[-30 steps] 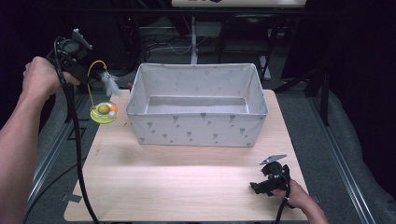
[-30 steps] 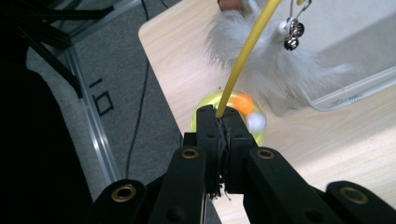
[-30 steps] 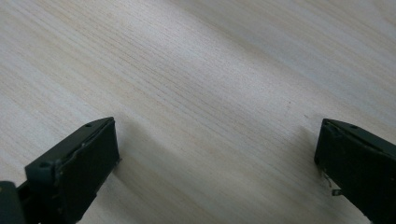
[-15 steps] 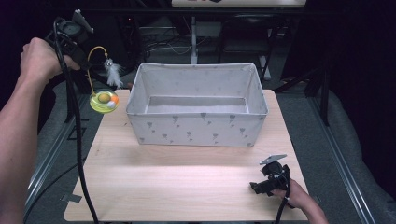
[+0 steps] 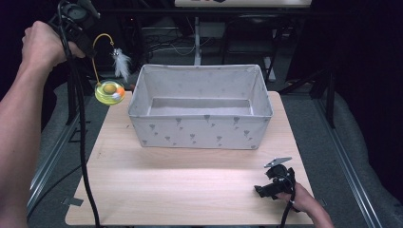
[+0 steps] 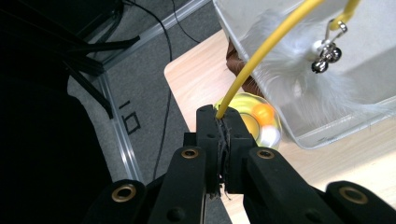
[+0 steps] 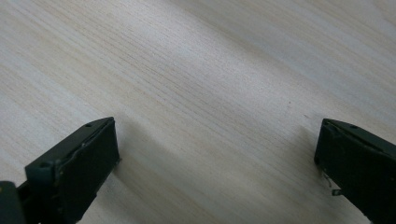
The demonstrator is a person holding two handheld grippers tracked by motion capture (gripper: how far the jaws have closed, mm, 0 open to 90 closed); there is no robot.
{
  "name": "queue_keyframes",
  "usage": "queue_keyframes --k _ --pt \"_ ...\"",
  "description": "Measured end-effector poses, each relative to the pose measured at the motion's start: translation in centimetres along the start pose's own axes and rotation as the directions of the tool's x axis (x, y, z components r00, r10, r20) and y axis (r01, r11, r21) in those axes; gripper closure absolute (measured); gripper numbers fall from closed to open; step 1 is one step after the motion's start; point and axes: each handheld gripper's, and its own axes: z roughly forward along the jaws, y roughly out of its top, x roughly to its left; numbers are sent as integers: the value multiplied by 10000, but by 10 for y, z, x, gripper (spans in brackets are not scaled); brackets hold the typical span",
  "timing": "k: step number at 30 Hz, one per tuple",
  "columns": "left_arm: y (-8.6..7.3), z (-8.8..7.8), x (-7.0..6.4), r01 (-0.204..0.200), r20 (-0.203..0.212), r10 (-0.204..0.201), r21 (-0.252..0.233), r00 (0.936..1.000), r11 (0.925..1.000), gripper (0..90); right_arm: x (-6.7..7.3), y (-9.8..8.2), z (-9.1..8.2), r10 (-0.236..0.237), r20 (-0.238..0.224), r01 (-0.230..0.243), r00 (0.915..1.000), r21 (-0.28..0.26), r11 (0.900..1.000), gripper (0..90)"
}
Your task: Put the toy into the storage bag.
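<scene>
Your left gripper (image 6: 219,135) pinches the yellow bendy wire toy with a white feather (image 5: 105,64) | toy hangs left of the grey fabric box (image 5: 202,126) | your right gripper (image 5: 274,183) gapes wide, holds nothing

You worked at a pale wooden table (image 5: 190,185), grey carpet (image 5: 342,156) below, dark metal frames (image 5: 328,90) behind its far edge.

No legible text, label, brand or number anywhere
</scene>
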Motion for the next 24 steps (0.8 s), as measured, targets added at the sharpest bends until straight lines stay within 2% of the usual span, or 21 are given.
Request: queue_keyframes --k 12,22,24 --pt "18 -9 -12 -383 14 383 -188 9993 9991 884 0 0 0 4 -1 -4 10000 -1 10000 0" --pt "36 -16 -28 -720 121 726 -488 9973 9962 884 0 0 0 3 0 -3 10000 2 10000 0" --pt "41 -16 -34 -884 132 893 -574 9959 9944 884 0 0 0 1 -3 -1 10000 -1 10000 0"
